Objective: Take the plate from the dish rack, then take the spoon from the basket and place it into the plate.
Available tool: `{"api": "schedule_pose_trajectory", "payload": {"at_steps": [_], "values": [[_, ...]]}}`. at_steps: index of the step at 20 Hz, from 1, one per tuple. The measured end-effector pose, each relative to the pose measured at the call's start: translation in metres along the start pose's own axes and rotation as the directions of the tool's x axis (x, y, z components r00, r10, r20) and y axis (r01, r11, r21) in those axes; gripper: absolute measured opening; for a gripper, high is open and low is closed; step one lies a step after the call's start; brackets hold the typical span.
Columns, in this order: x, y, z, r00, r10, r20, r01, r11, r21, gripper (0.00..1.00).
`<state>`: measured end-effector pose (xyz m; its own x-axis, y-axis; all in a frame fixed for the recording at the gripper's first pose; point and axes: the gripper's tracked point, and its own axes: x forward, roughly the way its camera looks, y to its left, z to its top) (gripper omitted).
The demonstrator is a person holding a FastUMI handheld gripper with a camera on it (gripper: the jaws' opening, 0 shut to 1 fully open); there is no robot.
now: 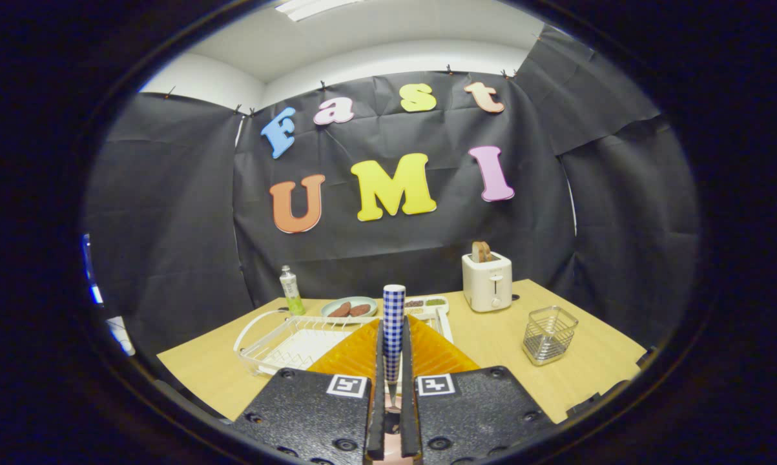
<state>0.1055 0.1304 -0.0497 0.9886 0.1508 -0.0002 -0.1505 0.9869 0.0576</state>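
My gripper (393, 332) is shut on the spoon (393, 310), whose blue-and-white checked handle stands upright between the two fingers and rises above their tips. The spoon's metal end points down between the fingers and its bowl is hidden. Directly below and just ahead of the fingers lies the ribbed orange plate (352, 355) on the table, showing on both sides of them. The white wire dish rack (275, 339) sits behind and to the left of the plate, with no dish in it. Off to the right stands the small metal wire basket (548, 334), nothing visible inside.
On the wooden table (491, 349), beyond the rack, stand a small clear bottle (290, 290), a pale plate with two sausages (349, 308) and a white divided tray (427, 303). A cream toaster (487, 281) with toast stands at the back right.
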Motion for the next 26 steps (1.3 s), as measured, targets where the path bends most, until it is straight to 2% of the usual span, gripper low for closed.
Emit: {"api": "schedule_pose_trajectory", "payload": {"at_steps": [4,8,12,17,22,26], "values": [[0.009,0.031,-0.039,0.999,0.014,-0.037,-0.014,1.0,0.007,0.15],[0.011,0.04,-0.06,0.999,-0.006,-0.043,0.004,0.999,-0.047,0.16],[0.012,0.04,-0.071,0.999,-0.002,-0.052,0.0,0.999,-0.037,0.17],[0.014,0.029,-0.081,0.999,0.01,-0.047,-0.008,0.999,0.047,0.18],[0.015,0.045,-0.087,0.994,0.085,-0.067,-0.074,0.986,0.151,0.18],[0.009,0.042,-0.091,0.997,0.055,-0.057,-0.051,0.997,0.064,0.22]]}}
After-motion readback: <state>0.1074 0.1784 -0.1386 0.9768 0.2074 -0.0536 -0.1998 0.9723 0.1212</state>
